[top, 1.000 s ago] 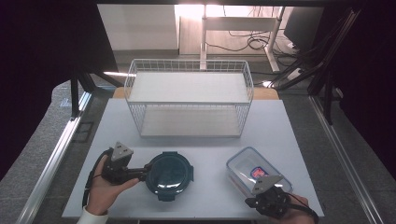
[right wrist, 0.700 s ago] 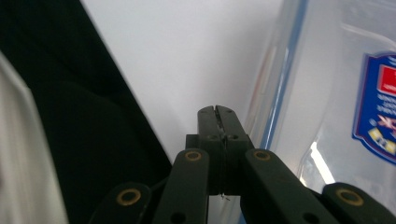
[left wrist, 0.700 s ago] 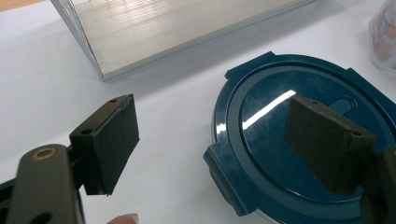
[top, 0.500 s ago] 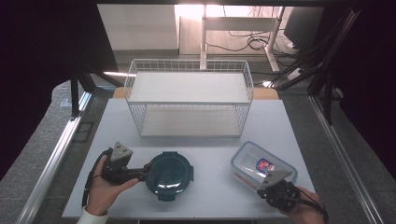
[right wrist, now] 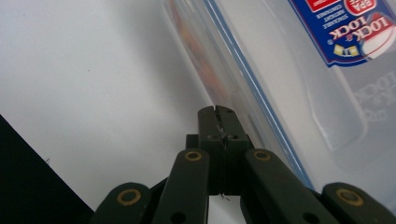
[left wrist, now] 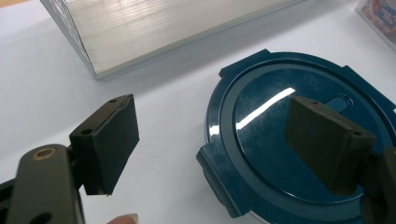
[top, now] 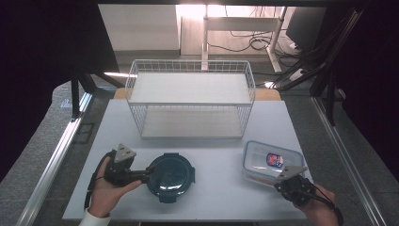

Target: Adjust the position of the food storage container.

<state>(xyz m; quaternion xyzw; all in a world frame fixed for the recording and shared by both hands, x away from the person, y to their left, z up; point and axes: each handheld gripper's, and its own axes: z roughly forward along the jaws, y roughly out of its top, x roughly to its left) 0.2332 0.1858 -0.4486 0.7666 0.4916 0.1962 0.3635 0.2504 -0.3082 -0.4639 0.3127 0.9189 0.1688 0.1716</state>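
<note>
A round dark teal container (top: 169, 176) with a clip lid sits on the white table (top: 221, 200) at front left. My left gripper (top: 149, 170) is open and straddles its left rim. In the left gripper view one pad (left wrist: 109, 140) hangs over the table and the other over the round container's lid (left wrist: 261, 154), with my left gripper (left wrist: 217, 140) touching nothing. A clear rectangular container (top: 273, 160) with a blue and red label lies at front right. My right gripper (top: 281, 178) is shut at its near corner. In the right gripper view my right gripper (right wrist: 217, 112) rests against the clear container's rim (right wrist: 261, 107).
A white wire rack (top: 190, 103) with two shelves stands at the back middle of the table. Bare table lies between the two containers and in front of the rack. The table's front edge is close under both hands.
The right gripper has moved to the right along the table's front, and the clear container has shifted right and turned with it. The left gripper and the round container have stayed put.
</note>
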